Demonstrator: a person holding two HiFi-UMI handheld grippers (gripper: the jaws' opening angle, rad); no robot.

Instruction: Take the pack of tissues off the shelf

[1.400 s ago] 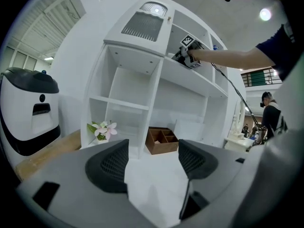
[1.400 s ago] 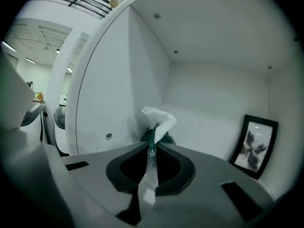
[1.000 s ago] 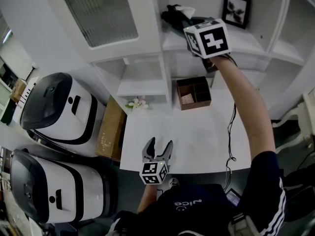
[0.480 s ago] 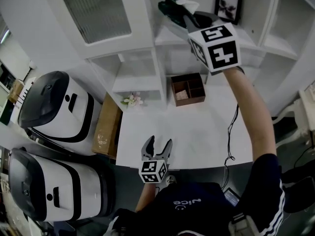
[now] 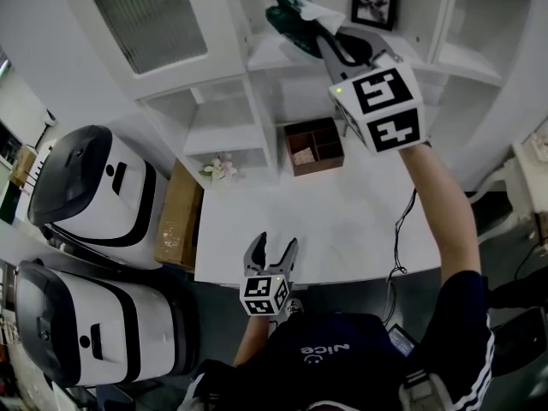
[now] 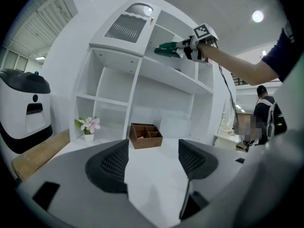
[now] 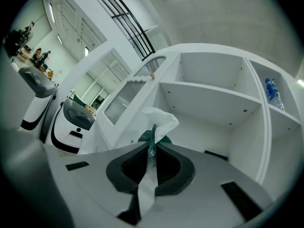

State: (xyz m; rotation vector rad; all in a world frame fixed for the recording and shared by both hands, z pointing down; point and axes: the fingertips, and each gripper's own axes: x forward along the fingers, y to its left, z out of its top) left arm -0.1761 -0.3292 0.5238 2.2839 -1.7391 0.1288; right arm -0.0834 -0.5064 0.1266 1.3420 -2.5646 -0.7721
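Observation:
The pack of tissues (image 5: 294,17) is dark green with a white tissue sticking out of its top. My right gripper (image 5: 320,34) is shut on the pack's edge and holds it up in front of the upper shelf (image 5: 267,56). In the right gripper view the jaws pinch the green wrapper (image 7: 151,139), and the white tissue (image 7: 160,119) rises above them. The left gripper view shows the pack (image 6: 167,50) in the air by the shelf's front edge. My left gripper (image 5: 272,253) is open and empty, low over the white table's near edge (image 5: 257,272).
A brown wooden organiser box (image 5: 315,145) and a small flower pot (image 5: 217,169) stand at the back of the table. A framed picture (image 5: 373,1) sits on the upper shelf, a water bottle (image 7: 270,90) in a side compartment. Two white machines (image 5: 86,187) and a cardboard box (image 5: 175,217) are at left.
My right gripper has drawn back from the shelf toward me with the pack in it, and its wrist has rolled. The left gripper stays open by the table's near edge.

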